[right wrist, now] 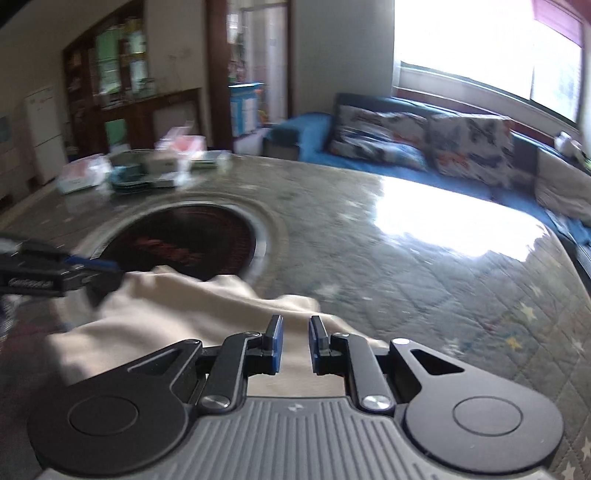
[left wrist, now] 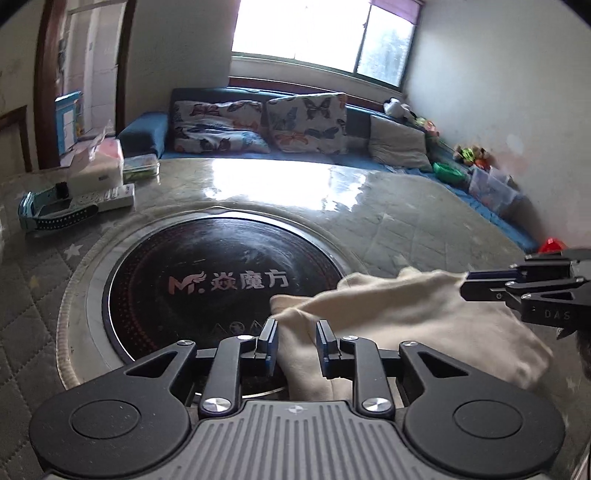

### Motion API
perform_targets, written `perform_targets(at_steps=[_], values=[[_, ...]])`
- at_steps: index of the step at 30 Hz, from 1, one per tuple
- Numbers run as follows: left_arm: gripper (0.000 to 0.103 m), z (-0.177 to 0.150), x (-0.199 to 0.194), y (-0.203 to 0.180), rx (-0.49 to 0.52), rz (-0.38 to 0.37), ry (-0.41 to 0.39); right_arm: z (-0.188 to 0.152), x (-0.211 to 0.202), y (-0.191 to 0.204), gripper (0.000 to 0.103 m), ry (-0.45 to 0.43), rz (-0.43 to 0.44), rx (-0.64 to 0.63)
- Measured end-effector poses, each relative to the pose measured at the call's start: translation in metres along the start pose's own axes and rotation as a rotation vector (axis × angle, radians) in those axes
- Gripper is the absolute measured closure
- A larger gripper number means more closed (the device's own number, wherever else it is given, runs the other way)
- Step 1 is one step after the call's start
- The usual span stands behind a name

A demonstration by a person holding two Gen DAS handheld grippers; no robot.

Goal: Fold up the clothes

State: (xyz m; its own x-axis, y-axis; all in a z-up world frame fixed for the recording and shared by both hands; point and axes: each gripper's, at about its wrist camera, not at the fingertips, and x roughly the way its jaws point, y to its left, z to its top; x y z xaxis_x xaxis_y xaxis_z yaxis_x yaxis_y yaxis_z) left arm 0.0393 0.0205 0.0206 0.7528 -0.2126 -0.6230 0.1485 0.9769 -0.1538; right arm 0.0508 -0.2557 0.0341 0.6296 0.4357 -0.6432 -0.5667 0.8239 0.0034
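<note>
Both grippers pinch cream garment.
Left gripper (left wrist: pixel 296 341) and right gripper (right wrist: pixel 294 341) each clamp the cream garment (left wrist: pixel 424 314), lower centre frame.

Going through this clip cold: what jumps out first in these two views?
A cream garment lies bunched on the near side of the table, with the left gripper and right gripper each astride a fold of it. Behind it, a black round hotplate with pink lettering sits in the table's middle. A bright window glares above the blue sofa.

Cream garment (left wrist: pixel 424 314), black round hotplate (left wrist: pixel 221 280), butterfly-patterned cushions (left wrist: pixel 306 122), blue sofa (left wrist: pixel 144 134)
</note>
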Motion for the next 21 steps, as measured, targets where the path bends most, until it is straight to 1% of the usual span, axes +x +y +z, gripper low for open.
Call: perform_targets(at_steps=[3,6,10,13,17,21], values=[[0.079,-0.005,0.003,-0.004,0.041,0.002,0.029,-0.001,-0.002,0.029,0.09,0.004,0.081,-0.074],[0.079,-0.007,0.011,0.004,0.022,0.001,0.059,-0.001,0.0,0.061,0.09,0.003,0.166,-0.151],[0.076,-0.006,0.02,0.017,-0.028,-0.023,0.091,-0.002,0.01,0.095,0.09,0.012,0.238,-0.207],[0.076,-0.006,0.022,0.021,-0.045,-0.033,0.096,-0.007,0.017,0.113,0.09,0.027,0.272,-0.239],[0.076,-0.005,0.02,0.023,-0.064,-0.039,0.096,-0.021,0.012,0.135,0.09,0.034,0.279,-0.348],[0.077,-0.002,0.012,0.029,-0.095,-0.035,0.076,-0.026,0.003,0.148,0.09,0.002,0.266,-0.427]])
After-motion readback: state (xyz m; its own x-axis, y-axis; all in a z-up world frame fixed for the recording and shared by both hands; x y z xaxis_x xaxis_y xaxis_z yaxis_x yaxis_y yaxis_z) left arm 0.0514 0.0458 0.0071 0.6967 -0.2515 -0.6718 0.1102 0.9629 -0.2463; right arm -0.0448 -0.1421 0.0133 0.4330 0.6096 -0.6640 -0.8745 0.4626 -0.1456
